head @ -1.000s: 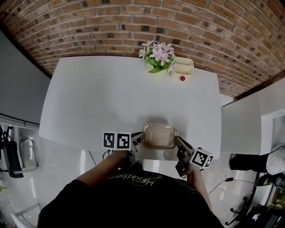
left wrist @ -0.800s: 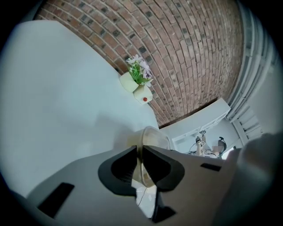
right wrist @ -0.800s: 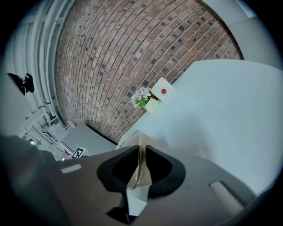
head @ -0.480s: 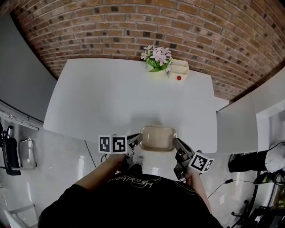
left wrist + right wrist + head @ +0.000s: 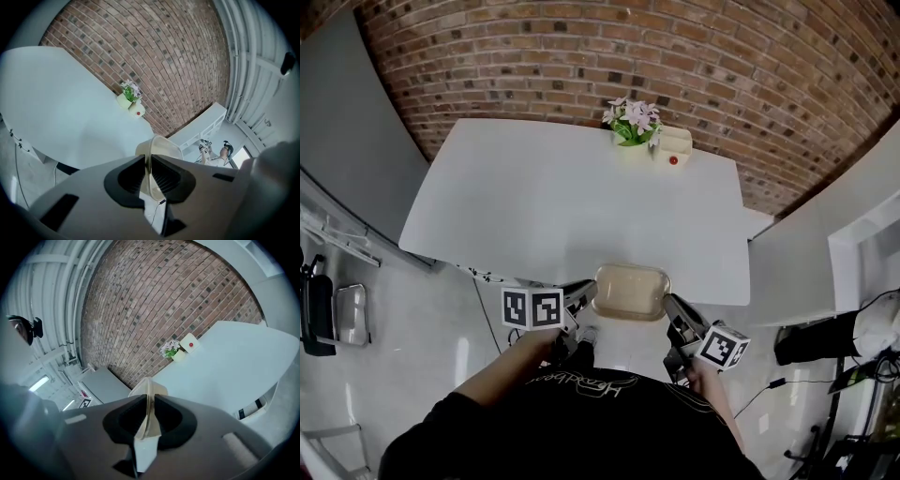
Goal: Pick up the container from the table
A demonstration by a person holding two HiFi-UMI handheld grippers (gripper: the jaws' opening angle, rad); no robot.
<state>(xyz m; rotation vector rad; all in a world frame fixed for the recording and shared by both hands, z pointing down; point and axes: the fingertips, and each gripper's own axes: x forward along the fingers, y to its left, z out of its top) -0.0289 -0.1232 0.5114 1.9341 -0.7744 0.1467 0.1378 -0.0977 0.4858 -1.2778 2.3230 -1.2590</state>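
A beige rectangular container [image 5: 630, 292] hangs in the air just past the near edge of the white table [image 5: 572, 202], held from both ends. My left gripper [image 5: 585, 298] is shut on its left rim, and my right gripper [image 5: 668, 306] is shut on its right rim. In the left gripper view the thin container wall [image 5: 157, 149] is pinched between the dark jaws. In the right gripper view the container rim [image 5: 146, 392] is clamped the same way. The container looks empty.
A pot of pink flowers [image 5: 631, 122] and a small cream box with a red dot [image 5: 673, 142] stand at the table's far edge, against the brick wall [image 5: 609, 56]. A white cabinet [image 5: 825, 234] stands at the right. Floor shows below the container.
The container has risen off the table and come toward me, past the table's near edge. Both grippers stayed shut on its rims and moved with it.
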